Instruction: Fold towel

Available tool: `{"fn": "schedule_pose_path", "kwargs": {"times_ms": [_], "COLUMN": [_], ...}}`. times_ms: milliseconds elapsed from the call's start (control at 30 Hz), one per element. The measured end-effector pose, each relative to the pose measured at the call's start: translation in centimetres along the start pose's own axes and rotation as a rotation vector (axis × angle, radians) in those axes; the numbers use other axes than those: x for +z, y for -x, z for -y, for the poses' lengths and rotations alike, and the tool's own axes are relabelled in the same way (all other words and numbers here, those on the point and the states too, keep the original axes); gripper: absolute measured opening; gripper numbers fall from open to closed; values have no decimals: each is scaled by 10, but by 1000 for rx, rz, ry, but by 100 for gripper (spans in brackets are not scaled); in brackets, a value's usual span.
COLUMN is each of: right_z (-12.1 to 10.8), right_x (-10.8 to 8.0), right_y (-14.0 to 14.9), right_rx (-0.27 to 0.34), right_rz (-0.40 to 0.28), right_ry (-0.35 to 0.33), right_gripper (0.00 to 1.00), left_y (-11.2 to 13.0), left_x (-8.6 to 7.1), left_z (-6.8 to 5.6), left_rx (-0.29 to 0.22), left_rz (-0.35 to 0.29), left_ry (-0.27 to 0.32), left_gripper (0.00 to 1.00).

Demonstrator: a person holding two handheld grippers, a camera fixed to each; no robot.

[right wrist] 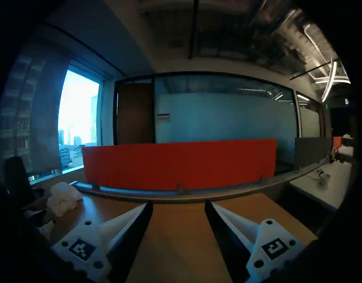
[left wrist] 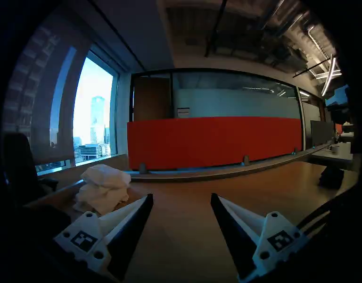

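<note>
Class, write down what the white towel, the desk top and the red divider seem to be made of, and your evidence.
White towel: soft cloth; it lies crumpled in limp folds.
Desk top: wood or wood-look laminate; smooth, even brown.
Red divider: unclear, maybe fabric-covered or matte plastic; flat, even colour.

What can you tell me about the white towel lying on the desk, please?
The white towel is soft-looking cloth, crumpled into a loose, lumpy heap rather than folded. It rests on the wooden desk near the window, left of the open left gripper; neither finger touches it.
</note>
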State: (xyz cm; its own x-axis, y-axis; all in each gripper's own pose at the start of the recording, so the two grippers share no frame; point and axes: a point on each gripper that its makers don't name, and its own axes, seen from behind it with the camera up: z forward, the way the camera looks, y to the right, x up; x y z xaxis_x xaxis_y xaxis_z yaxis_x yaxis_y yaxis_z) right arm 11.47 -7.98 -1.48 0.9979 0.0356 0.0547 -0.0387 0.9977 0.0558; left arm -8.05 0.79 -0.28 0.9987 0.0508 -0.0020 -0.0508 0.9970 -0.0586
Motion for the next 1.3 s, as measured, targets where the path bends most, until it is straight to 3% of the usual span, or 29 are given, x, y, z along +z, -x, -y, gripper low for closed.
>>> {"fn": "schedule_pose_path", "kwargs": {"times_ms": [367, 800, 1300], "right_z": [-3, -6, 0], "right_x": [2, 4, 2], "right_y": [13, 23, 27], "right_rx": [-3, -8, -14], "right_rz": [-1, 9, 16], "right_ry": [0, 2, -4], "right_gripper": [85, 84, 84], "left_y": [22, 39, 41], "left_x": [4, 3, 5], "left_z": [-5, 5, 10], "left_rx": [-8, -33, -35], "left_rz": [-9, 5, 9], "left_ry": [2, -19, -23], "left_gripper": [90, 90, 90]}}
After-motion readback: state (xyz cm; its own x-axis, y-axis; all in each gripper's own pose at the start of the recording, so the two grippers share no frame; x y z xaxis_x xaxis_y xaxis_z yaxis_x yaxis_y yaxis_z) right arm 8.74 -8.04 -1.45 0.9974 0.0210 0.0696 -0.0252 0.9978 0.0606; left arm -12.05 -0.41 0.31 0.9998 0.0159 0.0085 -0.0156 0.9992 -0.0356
